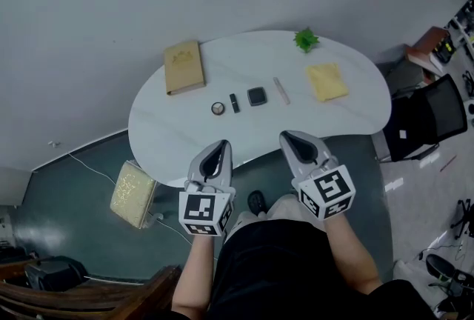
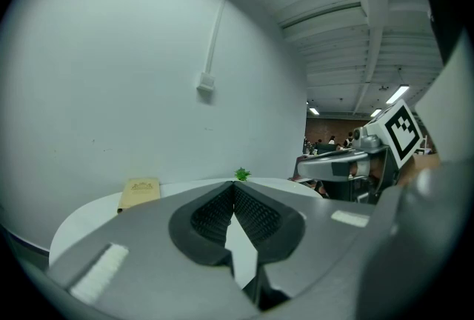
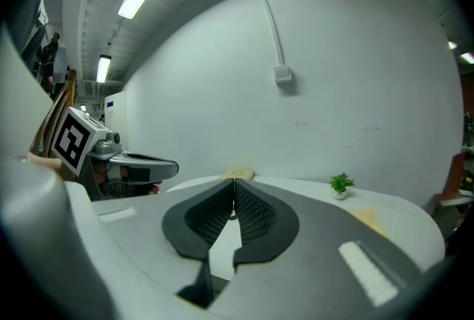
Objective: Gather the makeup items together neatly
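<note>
Ahead of the left gripper (image 1: pixel 219 144) and right gripper's (image 1: pixel 286 136) ribbed black fingers (image 2: pixel 211 215), pressed together empty, small makeup items (image 1: pixel 256 96) line the smooth oval surface (image 1: pixel 185 130).

Your head view leaves four things on the counter (image 1: pixel 170 135) too small to name surely: a round piece (image 1: pixel 218 108), a dark stick (image 1: pixel 235 103), a dark square (image 1: pixel 256 96), a pale stick (image 1: pixel 281 90). In the gripper views, the left tongs (image 2: pixel 234 187) and right tongs (image 3: pixel 235 181) all but hide them from you and cover the counter's near part.
</note>
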### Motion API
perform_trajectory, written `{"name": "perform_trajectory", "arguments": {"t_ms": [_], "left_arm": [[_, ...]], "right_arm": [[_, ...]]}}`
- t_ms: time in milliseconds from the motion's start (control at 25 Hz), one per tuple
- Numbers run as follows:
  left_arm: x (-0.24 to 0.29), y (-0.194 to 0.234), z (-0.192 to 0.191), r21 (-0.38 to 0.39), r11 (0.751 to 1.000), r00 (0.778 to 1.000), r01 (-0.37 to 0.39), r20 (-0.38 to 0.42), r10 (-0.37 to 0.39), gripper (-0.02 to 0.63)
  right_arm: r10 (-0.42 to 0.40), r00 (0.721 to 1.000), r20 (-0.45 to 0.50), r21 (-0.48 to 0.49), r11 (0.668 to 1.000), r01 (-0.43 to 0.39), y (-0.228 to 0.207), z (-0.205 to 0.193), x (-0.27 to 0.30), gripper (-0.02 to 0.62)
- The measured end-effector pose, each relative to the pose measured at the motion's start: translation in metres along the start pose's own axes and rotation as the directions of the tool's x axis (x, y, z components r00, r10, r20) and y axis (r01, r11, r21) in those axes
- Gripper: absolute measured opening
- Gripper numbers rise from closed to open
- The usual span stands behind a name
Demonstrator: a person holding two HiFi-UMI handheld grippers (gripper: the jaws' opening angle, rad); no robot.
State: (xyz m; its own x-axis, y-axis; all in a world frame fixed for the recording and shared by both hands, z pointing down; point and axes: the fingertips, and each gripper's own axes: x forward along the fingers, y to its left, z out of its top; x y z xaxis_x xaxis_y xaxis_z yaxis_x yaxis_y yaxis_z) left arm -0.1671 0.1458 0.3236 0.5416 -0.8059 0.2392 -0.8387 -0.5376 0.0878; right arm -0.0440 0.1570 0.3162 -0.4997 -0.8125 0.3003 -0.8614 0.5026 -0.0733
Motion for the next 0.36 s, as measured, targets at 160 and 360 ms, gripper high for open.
{"name": "perform_trajectory", "arguments": {"t_ms": [160,360], "left_arm": [[-0.0012,0.0005,0.0013,0.000,1.000,1.000,-0.008,0.002,0.008,0.000],[-0.0034,-0.0029,0.0017,-0.009,1.000,1.000,-0.009,0.007,0.009,0.000]], "right_arm": [[0.009,1.000,-0.006,-0.004,1.000,-0.009,0.0014,0.0001,-0.0016,0.011],[0.013,1.000,-0.015,-0.013,1.000,-0.013,-0.0002,0.0003,-0.0035,0.011]]}}
